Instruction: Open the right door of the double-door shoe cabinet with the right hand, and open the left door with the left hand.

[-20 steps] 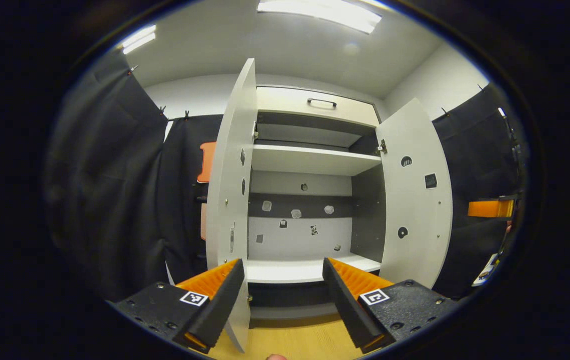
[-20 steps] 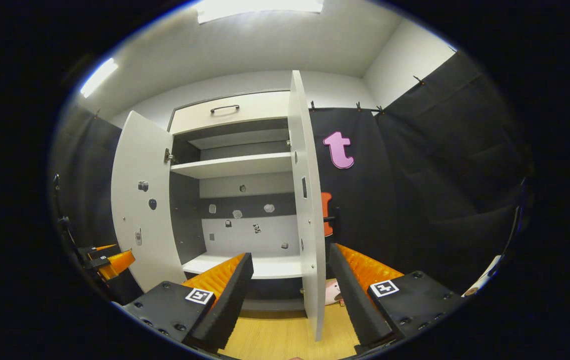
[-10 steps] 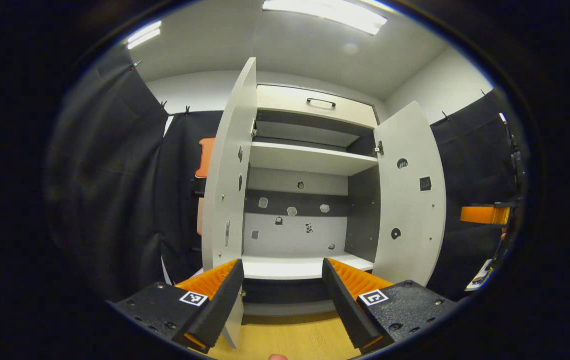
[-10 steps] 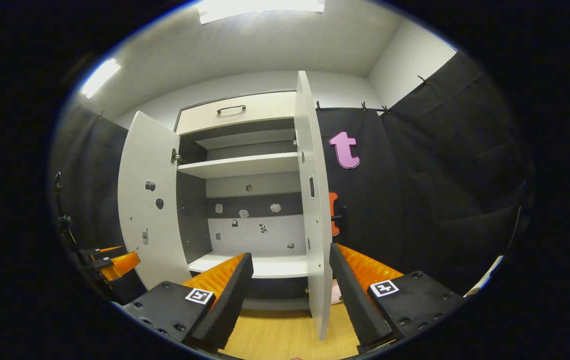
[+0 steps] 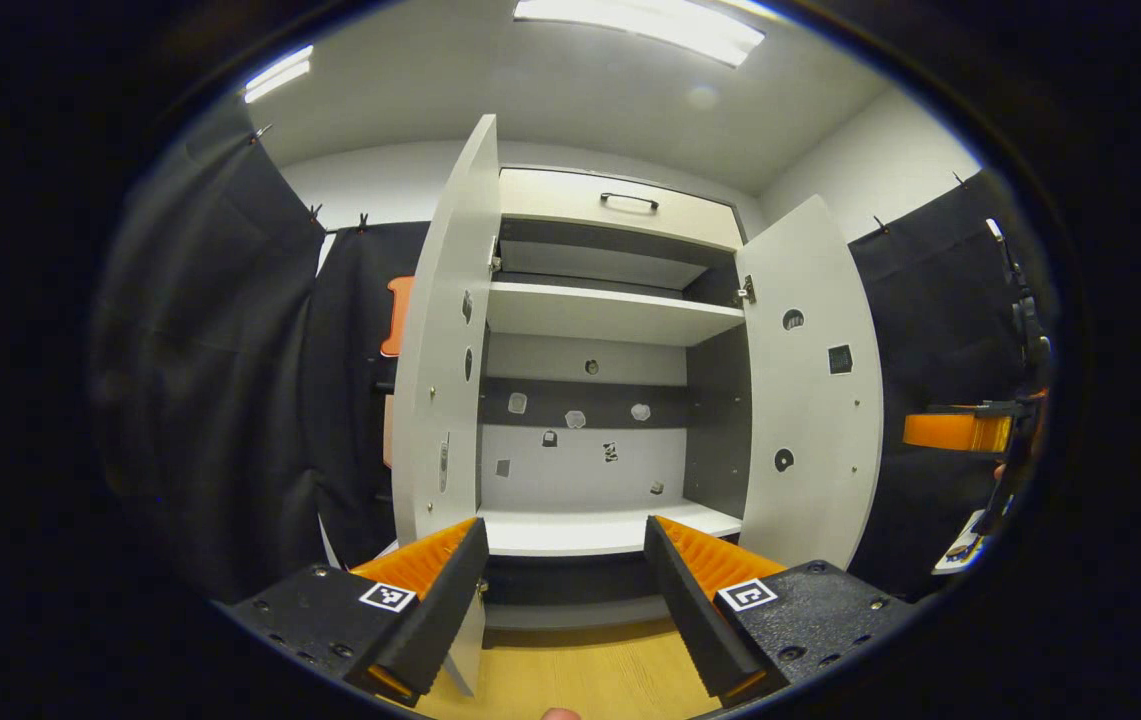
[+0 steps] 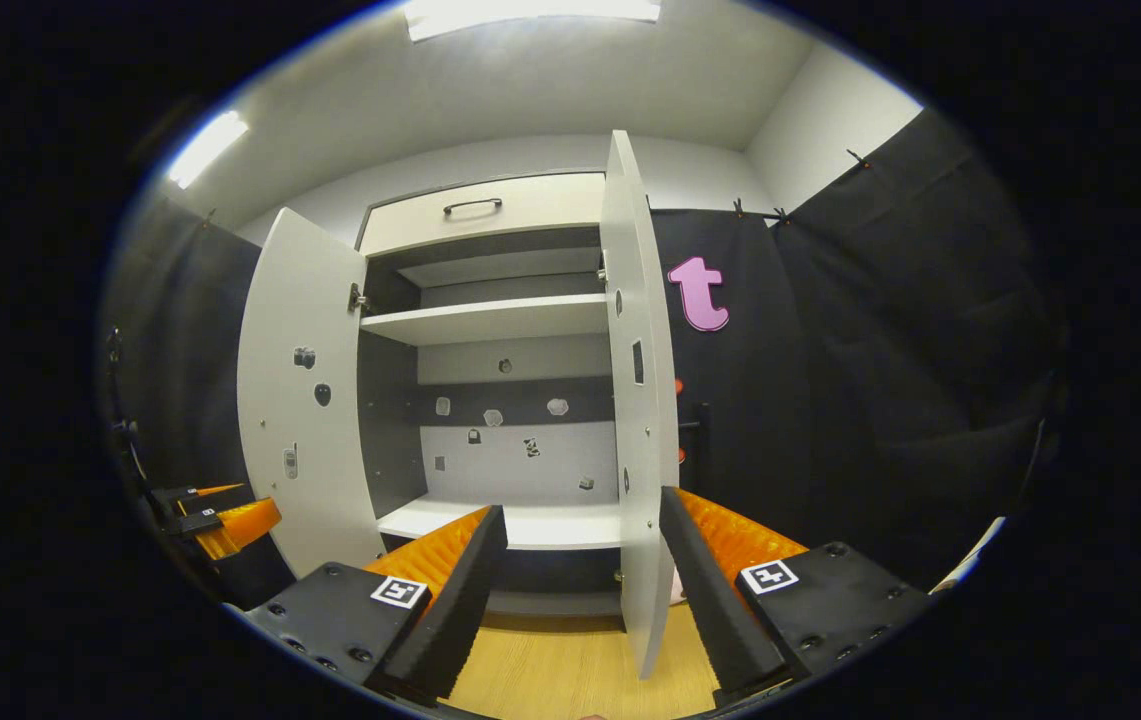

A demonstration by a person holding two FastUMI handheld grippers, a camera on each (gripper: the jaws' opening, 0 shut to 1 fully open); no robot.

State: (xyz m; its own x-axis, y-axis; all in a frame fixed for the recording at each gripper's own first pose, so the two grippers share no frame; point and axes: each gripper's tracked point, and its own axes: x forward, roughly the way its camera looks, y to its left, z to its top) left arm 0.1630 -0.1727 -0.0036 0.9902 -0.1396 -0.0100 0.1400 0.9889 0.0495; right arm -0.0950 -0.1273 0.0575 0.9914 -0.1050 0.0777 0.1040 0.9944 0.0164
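The white shoe cabinet (image 5: 610, 315) stands with both doors swung out. In the left gripper view, the left door (image 5: 435, 380) is nearly edge-on, and its lower edge comes down just beside the left finger of my open left gripper (image 5: 562, 600). The right door (image 5: 810, 400) faces me, and the right gripper (image 5: 960, 432) shows beyond it. In the right gripper view, the right door (image 6: 642, 420) is edge-on between the spread fingers of my open right gripper (image 6: 580, 590), close to the right finger. The left door (image 6: 300, 400) stands wide, with the left gripper (image 6: 225, 515) below it.
A drawer with a dark handle (image 5: 627, 200) tops the cabinet. Inside are an upper shelf (image 5: 610, 312) and a bottom shelf (image 5: 590, 530), with small stickers on the back panel. Light wood floor (image 6: 570, 670) lies in front, and black cloth walls stand on both sides.
Both doors have swung a little wider: the left door shifted left in the left gripper view, the right door shifted right in the right gripper view. Both grippers stay open.
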